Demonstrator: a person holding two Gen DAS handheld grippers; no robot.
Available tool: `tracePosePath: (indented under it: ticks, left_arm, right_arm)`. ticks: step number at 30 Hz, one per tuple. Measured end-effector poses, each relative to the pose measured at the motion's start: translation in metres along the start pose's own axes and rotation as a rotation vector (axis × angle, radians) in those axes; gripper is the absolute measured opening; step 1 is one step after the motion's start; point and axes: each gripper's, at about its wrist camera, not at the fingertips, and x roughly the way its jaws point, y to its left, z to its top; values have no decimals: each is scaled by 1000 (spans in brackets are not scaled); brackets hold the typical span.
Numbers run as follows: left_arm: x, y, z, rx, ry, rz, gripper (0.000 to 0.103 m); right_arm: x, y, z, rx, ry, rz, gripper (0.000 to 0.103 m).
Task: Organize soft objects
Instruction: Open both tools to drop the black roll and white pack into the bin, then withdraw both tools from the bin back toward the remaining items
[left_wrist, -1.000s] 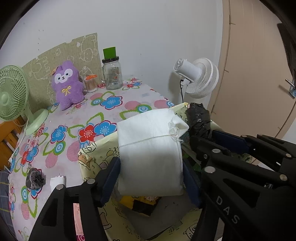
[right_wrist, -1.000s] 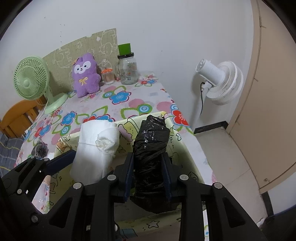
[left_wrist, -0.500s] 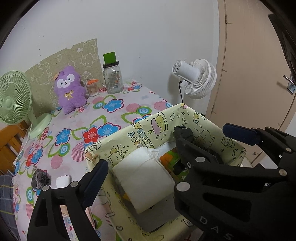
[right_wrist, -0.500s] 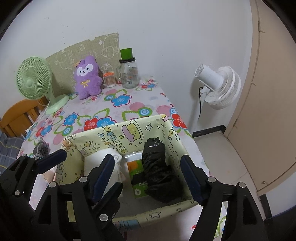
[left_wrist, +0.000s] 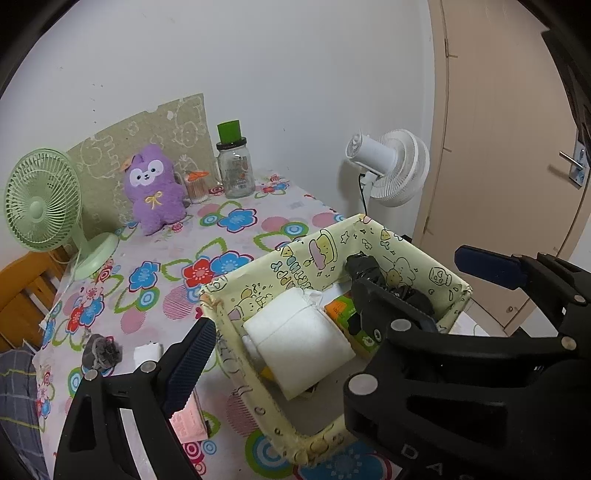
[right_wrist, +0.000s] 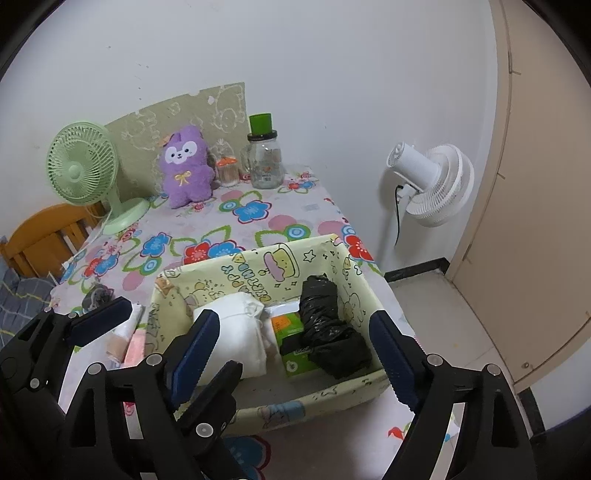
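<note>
Both sets of jaws hang spread and empty above the white bundle and black bag in the box; both look light and squashy, best pinched mid-body.

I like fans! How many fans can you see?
2. The green desk fan stands on the flowery table's far left side; the white standing fan is on the floor beside the table's right edge.

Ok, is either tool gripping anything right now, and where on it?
No. Both tools are open and empty; the white bundle and black bag lie released in the box.
</note>
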Motion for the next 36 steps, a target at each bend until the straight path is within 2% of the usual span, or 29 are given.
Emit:
tracePosePath:
  ticks: [36]
  left_arm:
    - [-80,51,-38,-41,-88,80,93]
  right_arm:
    - [-71,78,-21,-61,-103,34,87]
